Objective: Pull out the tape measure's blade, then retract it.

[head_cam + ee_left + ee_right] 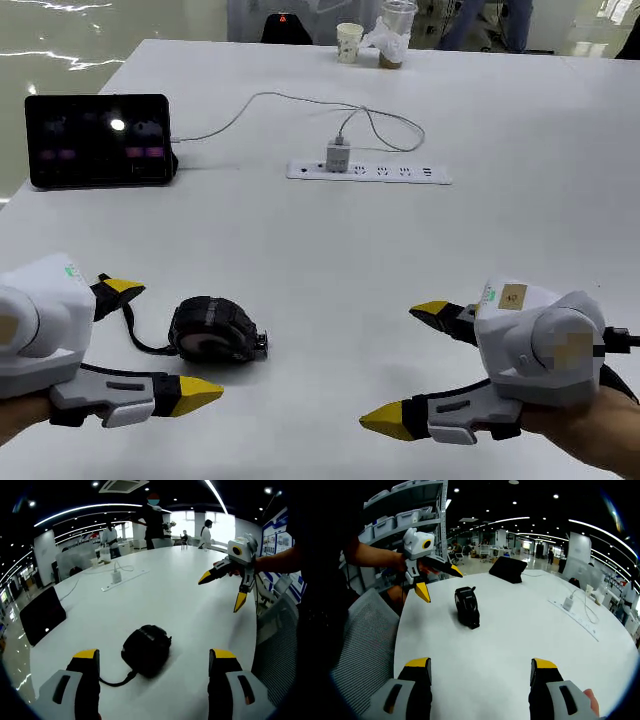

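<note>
A black tape measure (214, 330) with a wrist strap lies on the white table (330, 250), blade fully inside. My left gripper (160, 340) stands open just left of it, its yellow fingertips on either side of the strap end, not touching the case. The tape measure (146, 649) sits right ahead between the open jaws in the left gripper view. My right gripper (410, 365) is open at the lower right, well apart from the tape measure (467, 607), with nothing held. The right gripper (227, 582) and the left gripper (432, 577) each appear in the other's view.
A dark tablet (98, 140) stands at the back left. A white power strip (370, 171) with a plugged charger and cable lies mid-table. Two cups (372, 42) stand at the far edge. People stand beyond the table in the left gripper view.
</note>
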The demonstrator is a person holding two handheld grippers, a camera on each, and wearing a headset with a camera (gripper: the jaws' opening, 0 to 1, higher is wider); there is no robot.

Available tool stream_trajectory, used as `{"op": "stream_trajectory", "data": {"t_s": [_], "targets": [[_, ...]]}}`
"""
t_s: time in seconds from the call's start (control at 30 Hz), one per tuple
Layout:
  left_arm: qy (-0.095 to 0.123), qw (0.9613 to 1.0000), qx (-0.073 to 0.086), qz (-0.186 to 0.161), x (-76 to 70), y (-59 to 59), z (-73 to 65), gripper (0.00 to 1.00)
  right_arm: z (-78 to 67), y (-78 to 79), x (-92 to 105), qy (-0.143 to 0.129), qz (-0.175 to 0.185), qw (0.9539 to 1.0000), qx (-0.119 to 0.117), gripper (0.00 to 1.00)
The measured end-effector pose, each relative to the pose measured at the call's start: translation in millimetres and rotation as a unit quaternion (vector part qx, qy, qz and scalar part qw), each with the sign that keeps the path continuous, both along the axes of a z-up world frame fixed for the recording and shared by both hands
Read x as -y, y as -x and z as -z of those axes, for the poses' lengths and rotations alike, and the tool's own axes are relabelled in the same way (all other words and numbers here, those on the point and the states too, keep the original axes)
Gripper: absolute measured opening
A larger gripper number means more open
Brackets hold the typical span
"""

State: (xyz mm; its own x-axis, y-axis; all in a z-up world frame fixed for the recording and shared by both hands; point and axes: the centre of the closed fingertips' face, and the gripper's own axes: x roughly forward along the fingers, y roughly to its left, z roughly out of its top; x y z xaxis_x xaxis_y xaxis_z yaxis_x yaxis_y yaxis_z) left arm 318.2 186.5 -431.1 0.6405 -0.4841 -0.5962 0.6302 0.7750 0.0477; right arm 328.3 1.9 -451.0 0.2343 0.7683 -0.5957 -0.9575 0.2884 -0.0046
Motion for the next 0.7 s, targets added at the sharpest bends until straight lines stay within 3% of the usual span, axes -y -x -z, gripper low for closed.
{"op": "stream_trajectory", "data": {"t_s": [0.57,0.7], "targets": [[-0.038,0.9976,-0.014,0.056,-8.4,-18.7,10.0,0.68,8.5,-16.8,-27.7,0.011,-0.062,0.998,0.007,0.67],[-0.047,0.996,-0.018,0.073,-9.0,-21.7,12.7,0.62,11.5,-17.1,-33.7,0.013,-0.079,0.9968,0.006,0.59]]}}
